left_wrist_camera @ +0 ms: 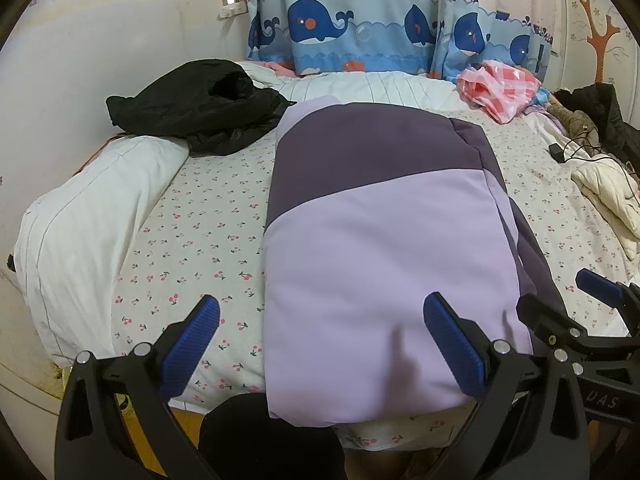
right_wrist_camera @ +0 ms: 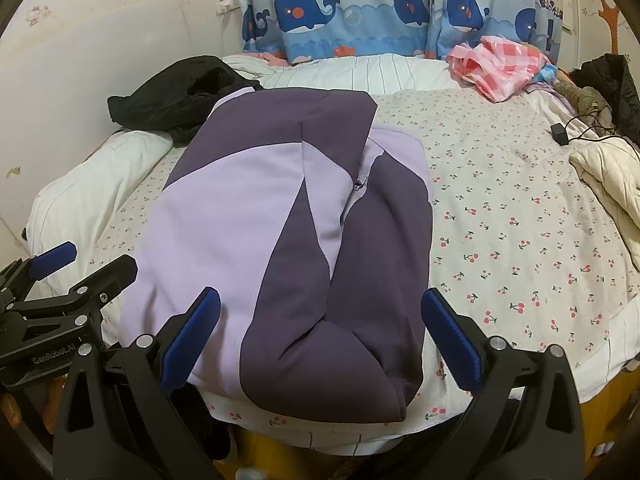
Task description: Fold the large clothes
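While the black garment (left_wrist_camera: 200, 106) slumps at the upper left of the frame by the white pillow (left_wrist_camera: 88, 224), the folded purple jacket (left_wrist_camera: 372, 248) fills the middle of the cherry-print bedsheet (left_wrist_camera: 200, 224), its near edge at the mattress edge. Low in the left wrist view, the left gripper (left_wrist_camera: 322, 320) has its blue fingers (left_wrist_camera: 208, 314) spread wide, holding nothing, one over the sheet and one over the lilac panel. Over in the right wrist view, the right gripper (right_wrist_camera: 320, 312) gapes too, empty, straddling the jacket's dark near end. Upper right sits a pink checked bag (left_wrist_camera: 500, 88), with the whale curtain (left_wrist_camera: 360, 28) behind.
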Demonstrator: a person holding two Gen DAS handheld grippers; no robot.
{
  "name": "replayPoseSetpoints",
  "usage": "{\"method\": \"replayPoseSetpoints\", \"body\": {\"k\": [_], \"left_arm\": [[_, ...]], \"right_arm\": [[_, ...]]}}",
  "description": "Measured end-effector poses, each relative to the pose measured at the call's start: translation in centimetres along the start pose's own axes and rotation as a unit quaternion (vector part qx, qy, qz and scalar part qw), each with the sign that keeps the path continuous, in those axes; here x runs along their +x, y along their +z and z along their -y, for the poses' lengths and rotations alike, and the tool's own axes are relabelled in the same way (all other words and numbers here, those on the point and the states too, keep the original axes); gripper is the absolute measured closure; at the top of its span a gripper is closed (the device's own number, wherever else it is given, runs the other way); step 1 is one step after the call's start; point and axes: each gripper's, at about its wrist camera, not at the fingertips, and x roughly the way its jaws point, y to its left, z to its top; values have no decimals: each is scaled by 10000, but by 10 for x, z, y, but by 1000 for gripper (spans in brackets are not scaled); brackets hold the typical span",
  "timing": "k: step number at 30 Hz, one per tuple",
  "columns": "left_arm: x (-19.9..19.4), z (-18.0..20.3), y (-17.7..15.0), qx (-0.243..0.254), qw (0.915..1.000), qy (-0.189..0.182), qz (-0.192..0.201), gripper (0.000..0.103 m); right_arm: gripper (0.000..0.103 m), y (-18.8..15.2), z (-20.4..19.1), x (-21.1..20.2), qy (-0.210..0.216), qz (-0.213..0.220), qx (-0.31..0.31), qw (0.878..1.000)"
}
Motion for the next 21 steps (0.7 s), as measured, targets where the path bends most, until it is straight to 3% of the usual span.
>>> {"method": "replayPoseSetpoints", "body": {"k": [21], "left_arm": [[7, -1, 0, -30, 9997, 47, -250, 5]], "right_arm": [[6, 3, -1, 5, 33, -16, -33, 10000]]}}
